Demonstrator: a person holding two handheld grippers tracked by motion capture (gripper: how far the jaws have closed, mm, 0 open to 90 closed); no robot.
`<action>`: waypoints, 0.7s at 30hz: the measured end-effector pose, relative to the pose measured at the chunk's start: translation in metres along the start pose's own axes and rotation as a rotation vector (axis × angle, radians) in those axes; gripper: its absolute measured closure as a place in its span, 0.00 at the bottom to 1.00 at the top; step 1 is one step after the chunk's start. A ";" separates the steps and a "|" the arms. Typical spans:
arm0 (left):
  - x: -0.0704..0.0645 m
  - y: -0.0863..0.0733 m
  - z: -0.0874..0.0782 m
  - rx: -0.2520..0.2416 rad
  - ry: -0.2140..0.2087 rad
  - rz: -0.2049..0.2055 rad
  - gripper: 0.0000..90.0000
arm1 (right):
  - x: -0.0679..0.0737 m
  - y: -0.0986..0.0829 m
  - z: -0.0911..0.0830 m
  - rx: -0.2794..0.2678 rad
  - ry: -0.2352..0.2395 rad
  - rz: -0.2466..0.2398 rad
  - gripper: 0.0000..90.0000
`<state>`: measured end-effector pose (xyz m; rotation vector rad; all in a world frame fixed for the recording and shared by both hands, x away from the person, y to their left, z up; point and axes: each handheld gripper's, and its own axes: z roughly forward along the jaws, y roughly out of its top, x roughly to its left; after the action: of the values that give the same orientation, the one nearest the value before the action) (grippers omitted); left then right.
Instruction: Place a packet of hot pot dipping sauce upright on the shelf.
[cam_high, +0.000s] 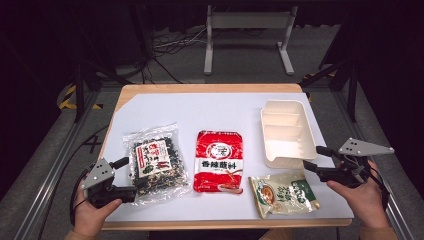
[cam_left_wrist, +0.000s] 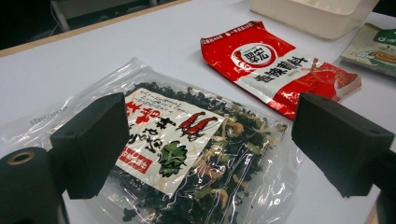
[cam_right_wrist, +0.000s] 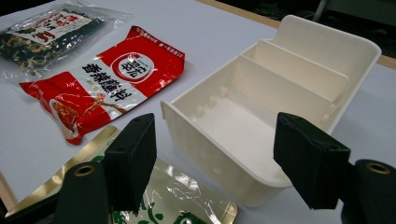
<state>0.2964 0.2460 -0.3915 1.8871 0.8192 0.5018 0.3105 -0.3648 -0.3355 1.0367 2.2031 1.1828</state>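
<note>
Left gripper (cam_high: 121, 176) is wide open at the bench's 8 o'clock corner, holding nothing. I see its jaws straddling the near-left edge of the seaweed bag (cam_high: 155, 161) without a clear touch. That bag lies flat: clear plastic, dark dried greens, white label with red print and a shrimp drawing.

Right gripper (cam_high: 313, 158) is wide open too, nothing held, at 4 o'clock. Its jaws sit just beside the near end of the cream tray (cam_high: 287, 131); I can't tell if they touch. Tray is upright, divided into compartments.

Red sauce packet (cam_high: 219, 161) lies flat mid-bench. Green-and-gold pouch (cam_high: 283, 193) lies at 5 o'clock, just below the tray.
</note>
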 end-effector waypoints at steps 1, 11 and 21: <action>0.000 0.000 0.000 -0.002 0.001 -0.004 0.13 | 0.000 0.000 -0.001 0.006 0.001 0.006 0.35; 0.000 0.001 0.000 -0.009 -0.005 -0.011 0.13 | -0.004 -0.013 -0.008 0.144 0.024 0.066 0.48; 0.001 0.000 0.000 -0.010 -0.004 -0.019 0.12 | -0.006 -0.030 -0.006 0.217 0.018 0.064 0.56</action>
<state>0.2972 0.2468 -0.3916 1.8690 0.8306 0.4894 0.2975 -0.3829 -0.3569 1.1945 2.3684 0.9980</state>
